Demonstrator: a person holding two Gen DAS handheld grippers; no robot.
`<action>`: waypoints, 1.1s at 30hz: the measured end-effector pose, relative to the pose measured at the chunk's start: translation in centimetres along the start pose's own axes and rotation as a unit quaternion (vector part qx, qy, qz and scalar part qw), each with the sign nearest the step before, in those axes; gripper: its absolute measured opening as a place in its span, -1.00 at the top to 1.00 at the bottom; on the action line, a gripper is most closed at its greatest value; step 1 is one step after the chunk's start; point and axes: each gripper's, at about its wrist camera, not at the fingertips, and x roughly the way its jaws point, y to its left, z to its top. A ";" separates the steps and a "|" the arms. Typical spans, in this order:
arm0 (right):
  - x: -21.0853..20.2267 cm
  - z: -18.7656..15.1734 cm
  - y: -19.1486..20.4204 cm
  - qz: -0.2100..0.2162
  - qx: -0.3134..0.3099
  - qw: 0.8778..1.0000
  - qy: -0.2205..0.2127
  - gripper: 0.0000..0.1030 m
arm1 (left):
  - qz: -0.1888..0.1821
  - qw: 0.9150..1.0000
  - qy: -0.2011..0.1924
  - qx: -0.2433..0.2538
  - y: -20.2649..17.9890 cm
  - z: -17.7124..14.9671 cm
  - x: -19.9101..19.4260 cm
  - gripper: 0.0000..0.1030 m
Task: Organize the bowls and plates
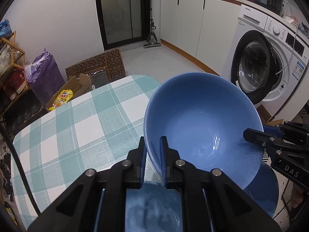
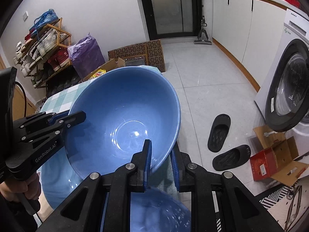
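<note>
Over the near right corner of the checked desk a large blue bowl hangs tilted, its open mouth turned toward the cameras, gripped from both sides. At far left, in the right wrist view, stands a wooden shoe rack with a purple bag beside it and flattened patterned cardboard on the floor. Next comes the left tool, pinching the bowl's left rim: one blue pad lies against the outside wall, the other inside, and the jaws are pressed tight on the thin wall. In the right wrist view the same tool enters from the left, with a person's hand wrapped around its grip. The bowl is clear of the desk, and under it lie more blue dishes, one wide and flat, another blurred close beneath the cameras. Further right, the right tool clamps the bowl's right rim, one pad inside the bowl and the other outside, its jaws drawn narrowly together on the wall. On the floor to the right lie two black slippers, then an open red cardboard box, with a white washing machine at the far right.
</note>
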 end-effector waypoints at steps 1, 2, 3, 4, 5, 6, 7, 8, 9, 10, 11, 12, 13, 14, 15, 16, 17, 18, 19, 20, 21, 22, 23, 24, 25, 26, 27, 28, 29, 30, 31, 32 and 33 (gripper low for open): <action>-0.3 0.0 0.1 0.000 -0.001 1.000 -0.001 0.63 | 0.000 1.000 -0.002 0.000 0.0 0.0 -0.3 0.79; -0.6 0.0 0.1 0.000 -0.002 1.000 -0.003 0.63 | 0.001 1.000 -0.004 0.000 0.0 0.0 -0.6 0.79; -0.9 0.0 0.3 0.001 -0.002 1.000 -0.004 0.63 | 0.001 1.000 -0.007 0.000 0.0 0.0 -1.0 0.79; -1.3 0.0 0.4 0.001 -0.003 1.000 -0.006 0.63 | 0.000 1.000 -0.008 -0.001 0.1 0.0 -1.3 0.79; -1.6 0.0 0.5 0.000 -0.004 1.000 -0.008 0.63 | 0.001 1.000 -0.010 -0.001 0.1 0.0 -1.6 0.79; -1.9 0.0 0.6 0.001 -0.005 1.000 -0.010 0.63 | 0.001 1.000 -0.012 -0.001 0.1 0.0 -1.9 0.79; -2.2 0.0 0.7 0.001 -0.006 1.000 -0.012 0.63 | 0.001 1.000 -0.014 -0.001 0.1 0.0 -2.2 0.79; -2.6 0.0 0.8 0.001 -0.006 1.000 -0.015 0.63 | 0.001 1.000 -0.016 0.000 0.1 0.0 -2.5 0.79; -3.0 -0.1 1.0 0.002 -0.008 1.000 -0.017 0.63 | 0.001 1.000 -0.018 -0.001 0.2 -0.1 -2.9 0.79; -3.5 -0.1 1.2 0.003 -0.009 1.000 -0.020 0.63 | 0.001 1.000 -0.020 -0.002 0.2 -0.1 -3.3 0.79; -4.0 -0.1 1.4 0.003 -0.011 1.000 -0.023 0.63 | 0.002 1.000 -0.022 -0.002 0.3 -0.2 -3.6 0.79; -4.3 0.0 1.6 0.003 -0.013 1.000 -0.026 0.63 | 0.002 1.000 -0.025 -0.003 0.3 -0.2 -4.1 0.79; -4.7 -0.1 1.8 0.004 -0.014 1.000 -0.028 0.63 | 0.002 1.000 -0.027 -0.004 0.4 -0.3 -4.4 0.79; -5.1 -0.1 1.9 0.005 -0.014 0.999 -0.030 0.63 | 0.003 1.000 -0.029 -0.005 0.5 -0.4 -4.8 0.79; -5.5 -0.2 2.1 0.006 -0.016 0.999 -0.032 0.63 | 0.003 1.000 -0.031 -0.006 0.6 -0.5 -5.2 0.79; -5.8 -0.3 2.3 0.007 -0.018 0.999 -0.034 0.63 | 0.004 0.999 -0.032 -0.007 0.7 -0.5 -5.5 0.79; -6.2 -0.4 2.5 0.008 -0.019 0.999 -0.036 0.63 | 0.003 0.999 -0.034 -0.009 0.8 -0.6 -5.9 0.79; -6.5 -0.5 2.6 0.010 -0.020 0.999 -0.037 0.62 | 0.004 0.999 -0.036 -0.010 0.9 -0.7 -6.2 0.79; -6.8 -0.5 2.8 0.012 -0.021 0.999 -0.038 0.62 | 0.005 0.999 -0.038 -0.011 1.0 -0.9 -6.6 0.79; -7.2 -0.6 3.1 0.014 -0.022 0.999 -0.040 0.63 | 0.006 0.999 -0.040 -0.012 1.1 -1.0 -7.0 0.79; -7.4 -0.7 3.4 0.015 -0.023 0.999 -0.041 0.62 | 0.008 0.999 -0.041 -0.013 1.2 -1.2 -7.4 0.79; -7.7 -0.8 3.7 0.016 -0.025 0.999 -0.041 0.63 | 0.009 0.999 -0.042 -0.014 1.4 -1.3 -7.6 0.79; -8.0 -0.9 4.0 0.017 -0.026 0.999 -0.042 0.63 | 0.010 0.999 -0.043 -0.015 1.5 -1.5 -7.9 0.79; -8.3 -1.0 4.3 0.018 -0.028 0.999 -0.043 0.63 | 0.012 0.999 -0.044 -0.016 1.6 -1.6 -8.2 0.79; -8.6 -1.1 4.6 0.019 -0.030 0.998 -0.045 0.63 | 0.013 0.999 -0.046 -0.017 1.7 -1.8 -8.6 0.79; -8.9 -1.2 4.9 0.022 -0.032 0.998 -0.046 0.63 | 0.013 0.999 -0.047 -0.019 1.8 -2.0 -8.9 0.79; -9.2 -1.4 5.1 0.023 -0.033 0.998 -0.047 0.63 | 0.014 0.999 -0.048 -0.020 2.0 -2.2 -9.2 0.79; -9.4 -1.6 5.4 0.025 -0.035 0.998 -0.047 0.63 | 0.016 0.998 -0.050 -0.020 2.1 -2.4 -9.6 0.79; -9.7 -1.7 5.7 0.027 -0.037 0.998 -0.048 0.63 | 0.018 0.998 -0.051 -0.021 2.2 -2.5 -9.9 0.79; -9.9 -1.8 6.0 0.028 -0.039 0.998 -0.049 0.63 | 0.019 0.998 -0.052 -0.022 2.3 -2.7 -10.2 0.79; -10.2 -2.0 6.4 0.030 -0.041 0.997 -0.050 0.63 | 0.021 0.998 -0.052 -0.023 2.4 -2.9 -10.5 0.79; -10.5 -2.2 6.7 0.033 -0.043 0.997 -0.051 0.63 | 0.022 0.998 -0.054 -0.024 2.5 -3.1 -10.8 0.79; -10.7 -2.3 6.9 0.034 -0.045 0.997 -0.052 0.63 | 0.024 0.998 -0.055 -0.024 2.6 -3.3 -11.0 0.79</action>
